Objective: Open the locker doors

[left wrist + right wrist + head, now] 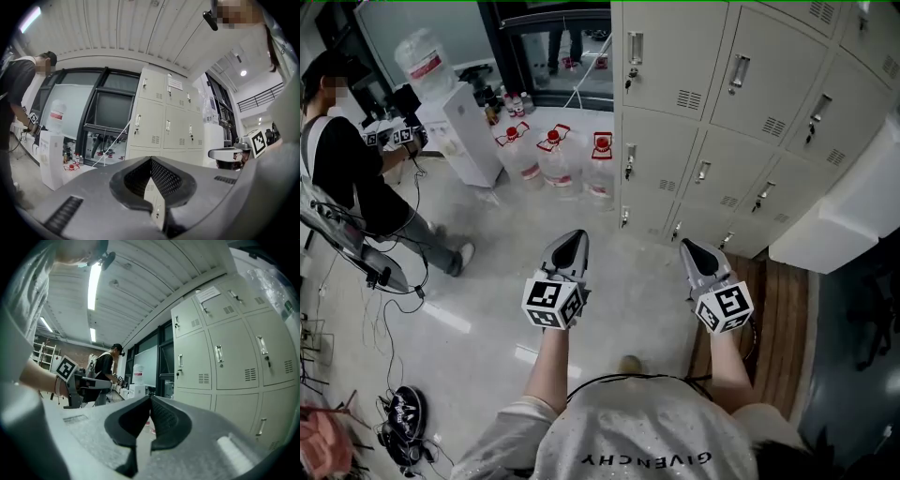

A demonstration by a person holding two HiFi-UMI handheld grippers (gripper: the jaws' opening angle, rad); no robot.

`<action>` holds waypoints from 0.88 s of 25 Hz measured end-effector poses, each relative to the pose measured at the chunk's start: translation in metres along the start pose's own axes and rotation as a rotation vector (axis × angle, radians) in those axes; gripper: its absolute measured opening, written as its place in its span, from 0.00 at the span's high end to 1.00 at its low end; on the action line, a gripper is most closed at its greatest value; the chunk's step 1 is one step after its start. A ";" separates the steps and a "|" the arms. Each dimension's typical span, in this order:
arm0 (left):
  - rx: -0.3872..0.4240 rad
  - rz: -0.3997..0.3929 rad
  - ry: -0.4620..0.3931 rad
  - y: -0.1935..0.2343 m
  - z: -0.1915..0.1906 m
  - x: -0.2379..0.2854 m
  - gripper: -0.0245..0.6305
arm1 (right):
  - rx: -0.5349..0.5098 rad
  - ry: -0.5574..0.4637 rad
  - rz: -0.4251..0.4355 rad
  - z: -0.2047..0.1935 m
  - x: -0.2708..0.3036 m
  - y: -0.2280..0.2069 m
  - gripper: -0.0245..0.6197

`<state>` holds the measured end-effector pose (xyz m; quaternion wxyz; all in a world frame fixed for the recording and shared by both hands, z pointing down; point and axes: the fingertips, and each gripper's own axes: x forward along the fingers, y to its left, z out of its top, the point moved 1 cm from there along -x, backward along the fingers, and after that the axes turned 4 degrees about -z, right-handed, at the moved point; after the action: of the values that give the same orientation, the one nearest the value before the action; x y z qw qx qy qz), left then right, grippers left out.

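**Pale grey locker doors [748,89] all closed, both grippers shut and empty**

Grey plastic filled most of what I saw from each gripper. In the left gripper view the two jaws met at their tips, leaving only a thin slit lower down. Nothing sat between them, and a sliver of locker showed through the slit. The right gripper view gave me the same picture: jaws together, pads touching at the front, nothing in their hold.

From the head view, the left gripper [573,238] and the right gripper [688,247] were held out side by side over the light floor [487,309]. Both pointed towards the lockers and were well apart from them. The locker doors stood ahead and to the right in stacked rows. Each had a metal handle [738,72] and a small patch of vent slots, and every door I could see lay flush in its frame.

Just left of the lockers, clear water jugs [555,155] with red caps stood on the floor. A white water dispenser [461,127] with a bottle on top stood near them. Another person [352,164] was at the far left, holding grippers with marker cubes. A strip of wooden boards [780,314] ran along the floor to the right of my right gripper.
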<state>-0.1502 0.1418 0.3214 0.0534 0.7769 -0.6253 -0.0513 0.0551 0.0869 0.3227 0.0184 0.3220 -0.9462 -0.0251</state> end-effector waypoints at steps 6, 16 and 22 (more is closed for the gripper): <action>-0.003 0.013 0.012 0.016 0.005 0.020 0.96 | 0.021 -0.006 0.032 0.003 0.034 -0.009 0.96; -0.003 -0.003 -0.009 0.078 0.012 0.085 0.96 | 0.005 -0.030 0.037 0.010 0.121 -0.033 0.95; 0.007 -0.068 0.002 0.126 0.027 0.156 0.96 | 0.021 -0.047 -0.014 0.024 0.198 -0.070 0.93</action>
<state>-0.2428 -0.0376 0.3116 0.0494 0.7980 -0.5986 -0.0500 -0.0604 -0.0884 0.2982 -0.0077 0.3280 -0.9444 -0.0229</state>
